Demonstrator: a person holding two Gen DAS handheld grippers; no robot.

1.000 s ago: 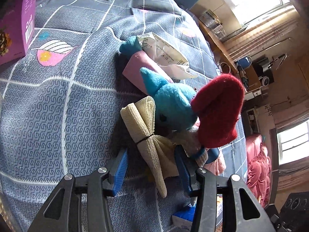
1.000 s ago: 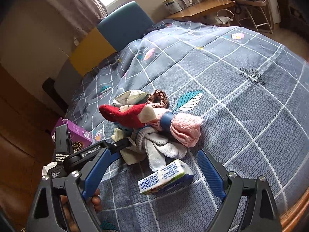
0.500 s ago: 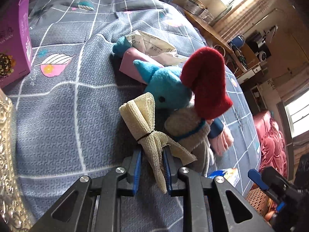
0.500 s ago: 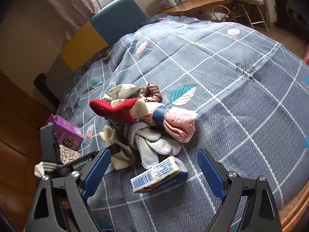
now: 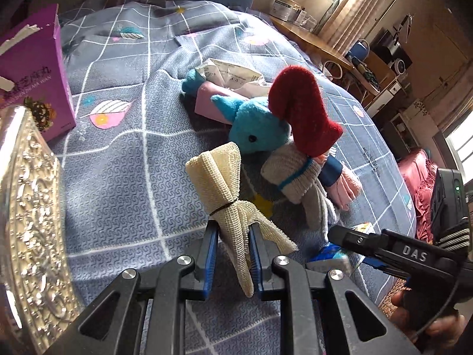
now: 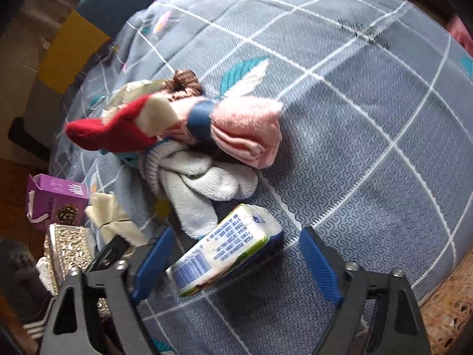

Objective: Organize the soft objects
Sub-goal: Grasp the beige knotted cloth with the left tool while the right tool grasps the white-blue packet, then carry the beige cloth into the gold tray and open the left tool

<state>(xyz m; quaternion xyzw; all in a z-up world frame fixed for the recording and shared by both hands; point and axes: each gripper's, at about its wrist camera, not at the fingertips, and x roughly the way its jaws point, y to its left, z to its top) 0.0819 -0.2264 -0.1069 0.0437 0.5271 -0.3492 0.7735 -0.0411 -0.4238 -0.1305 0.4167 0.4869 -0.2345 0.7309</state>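
My left gripper [image 5: 232,248] is shut on a cream mesh cloth [image 5: 224,183] tied in the middle, and holds it above the grey checked bedspread [image 5: 124,177]. It also shows in the right wrist view [image 6: 112,216]. Behind it lies a pile of a blue plush toy [image 5: 257,128], a red sock [image 5: 301,109], grey socks [image 6: 204,186] and a pink towel roll [image 6: 248,130]. My right gripper [image 6: 233,263] is open, its jaws on either side of a tissue pack [image 6: 227,251] on the bed.
A purple box [image 5: 32,68] and an embossed silver box [image 5: 26,224] stand at the left. Crumpled paper [image 5: 233,72] and a brown scrunchie [image 6: 184,81] lie behind the pile. A desk and shelves stand beyond the bed.
My left gripper closed on the cream mesh cloth and lifted it away from the pile. My right gripper moved down to the tissue pack, jaws still open.
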